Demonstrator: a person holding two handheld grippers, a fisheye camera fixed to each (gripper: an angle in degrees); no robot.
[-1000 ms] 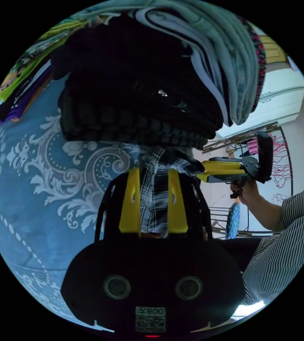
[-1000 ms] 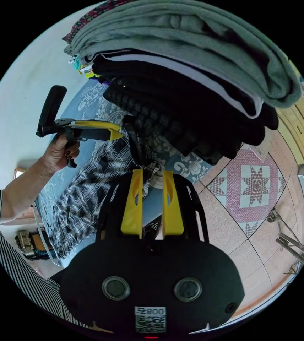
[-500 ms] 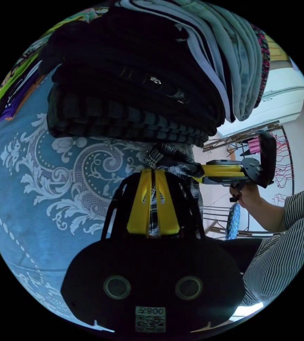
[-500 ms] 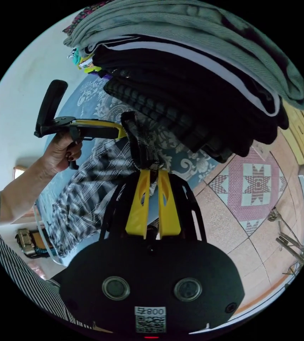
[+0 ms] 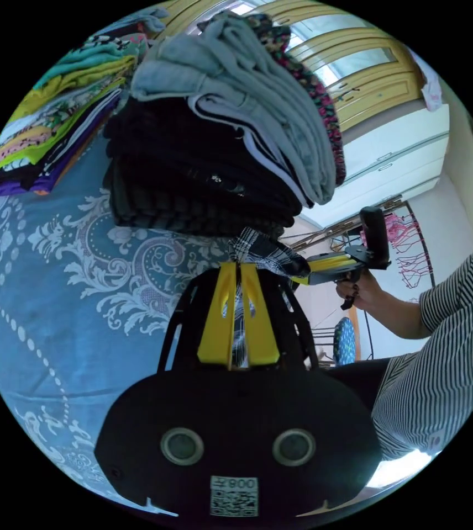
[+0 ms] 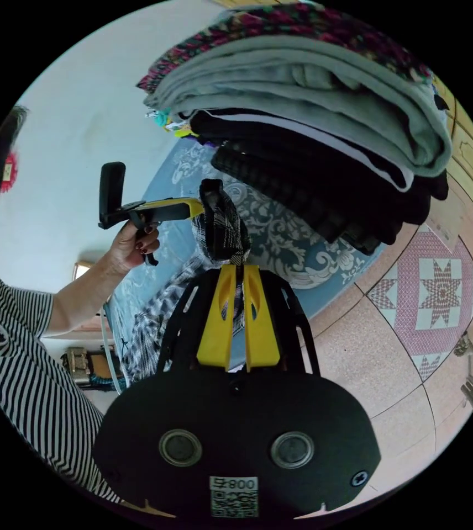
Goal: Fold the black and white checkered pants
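Checkered pants [image 5: 264, 255], at frame centre just below the folded stack [image 5: 220, 165] on the blue bedspread [image 5: 54, 287], are now being pinched by both tools, left [image 5: 239, 268] and right [image 6: 237, 270], after open jaws a second ago, readying a lift.

A white label [image 5: 234, 496] is fixed to the black housing of the left gripper [image 5: 236, 266], at the lower edge of the left gripper view. It carries one short line of characters above a square matrix code. An identical white label [image 6: 234, 496] is fixed to the housing of the right gripper [image 6: 237, 268]. The characters on both are too small and distorted to read reliably.
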